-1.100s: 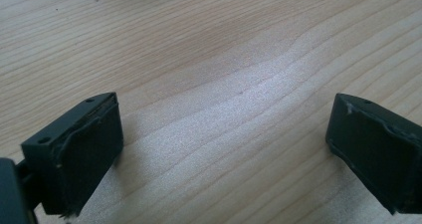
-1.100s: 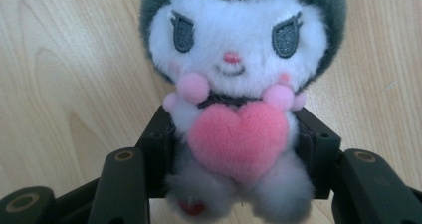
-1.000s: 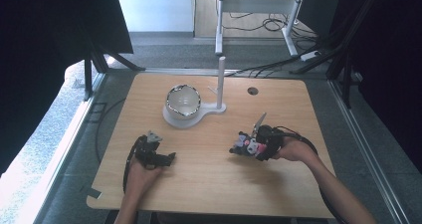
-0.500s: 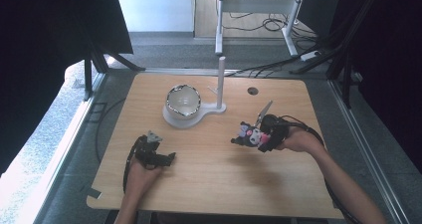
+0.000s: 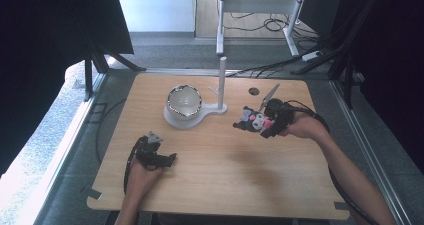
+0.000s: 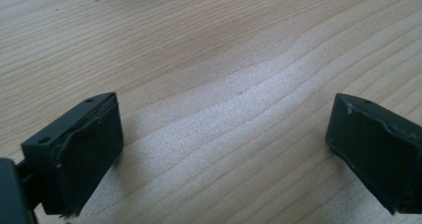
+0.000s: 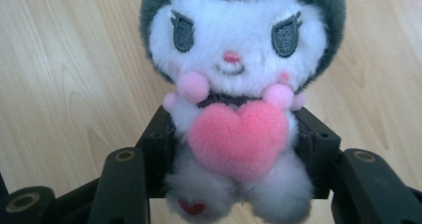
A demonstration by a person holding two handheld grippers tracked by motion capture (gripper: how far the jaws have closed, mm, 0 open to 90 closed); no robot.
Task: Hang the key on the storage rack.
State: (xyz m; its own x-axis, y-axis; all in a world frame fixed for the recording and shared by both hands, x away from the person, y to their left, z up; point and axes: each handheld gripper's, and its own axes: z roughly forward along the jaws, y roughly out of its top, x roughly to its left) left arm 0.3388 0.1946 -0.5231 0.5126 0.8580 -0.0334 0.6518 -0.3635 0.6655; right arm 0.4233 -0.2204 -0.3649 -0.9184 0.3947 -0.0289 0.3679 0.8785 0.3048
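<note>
While clamped at its body, the plush toy point(image 7: 234, 114) sits between the right hand-held gripper point(image 7: 234, 149) jaws — held.

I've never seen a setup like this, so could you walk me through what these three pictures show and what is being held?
A person sits at a wooden table with a hand-held gripper in each hand. The high view looks down from above; the other two pictures come from cameras riding on each gripper. The left hand-held gripper rests low over bare wood, jaws wide apart, holding nothing. The right hand-held gripper is clamped on a plush toy with a pink heart. Farther back stand a bowl on a white stand with an upright post.
</note>
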